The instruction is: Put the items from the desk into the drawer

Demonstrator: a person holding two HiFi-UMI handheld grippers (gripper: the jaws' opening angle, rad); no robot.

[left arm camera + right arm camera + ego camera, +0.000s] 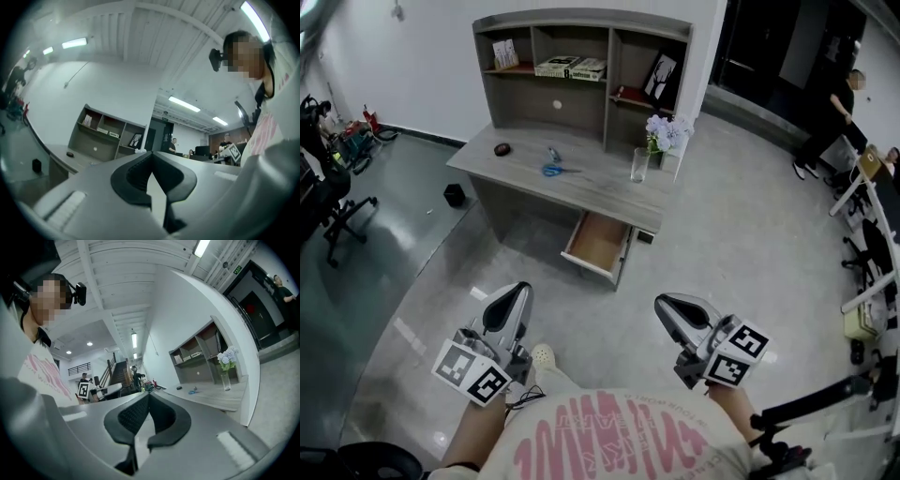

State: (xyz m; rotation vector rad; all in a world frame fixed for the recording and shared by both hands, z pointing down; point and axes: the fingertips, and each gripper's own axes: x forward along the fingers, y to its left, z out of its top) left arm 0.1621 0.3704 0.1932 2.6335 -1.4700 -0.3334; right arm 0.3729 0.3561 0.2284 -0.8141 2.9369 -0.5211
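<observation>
The grey desk (581, 192) with a shelf unit stands some way ahead of me. On it lie blue scissors (558, 170), a small dark round item (502, 149) and a small bluish item (551, 152). A glass vase (639, 165) of pale flowers stands near its right end. Under the desktop an open wooden drawer (598, 246) sticks out, and it looks empty. My left gripper (518, 288) and right gripper (662, 302) are held low and close to my body, far from the desk. Both are shut with nothing in them. The right gripper view shows the scissors (193, 392) and the vase (227, 380).
Books (570, 67) and a framed picture (661, 77) sit on the shelves. A black office chair (337, 211) stands at the left and a small black box (455, 195) lies on the floor by the desk. A person (839, 112) and more chairs are at the right.
</observation>
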